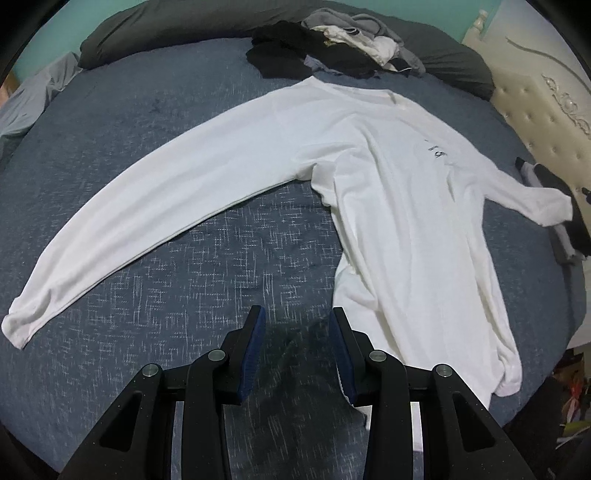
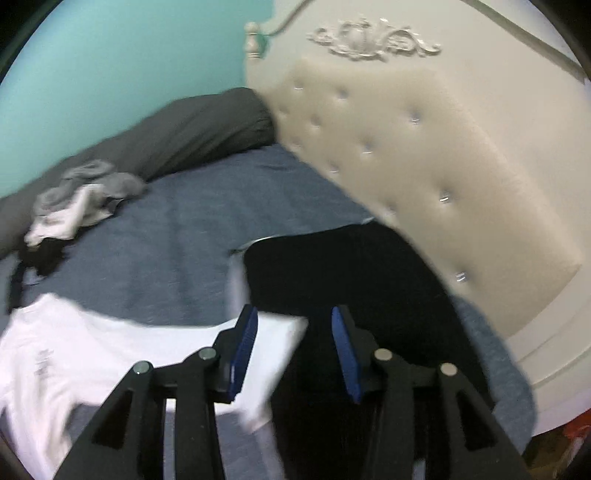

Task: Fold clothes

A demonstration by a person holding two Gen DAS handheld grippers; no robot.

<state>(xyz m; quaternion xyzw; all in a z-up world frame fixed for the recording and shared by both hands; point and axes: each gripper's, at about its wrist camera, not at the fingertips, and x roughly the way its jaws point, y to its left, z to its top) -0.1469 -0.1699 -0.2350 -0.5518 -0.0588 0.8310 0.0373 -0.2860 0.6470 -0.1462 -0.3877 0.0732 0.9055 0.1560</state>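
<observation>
A white long-sleeved shirt lies spread flat on the blue bedspread, with one sleeve stretched to the left and the other to the right. My left gripper is open and empty, hovering just left of the shirt's hem edge. My right gripper is open and empty above the end of the shirt's right sleeve, which rests against a black folded garment. The right wrist view is blurred.
A pile of black, grey and white clothes lies at the far side of the bed by dark grey pillows. A cream tufted headboard stands on the right. Folded dark clothes lie by the headboard.
</observation>
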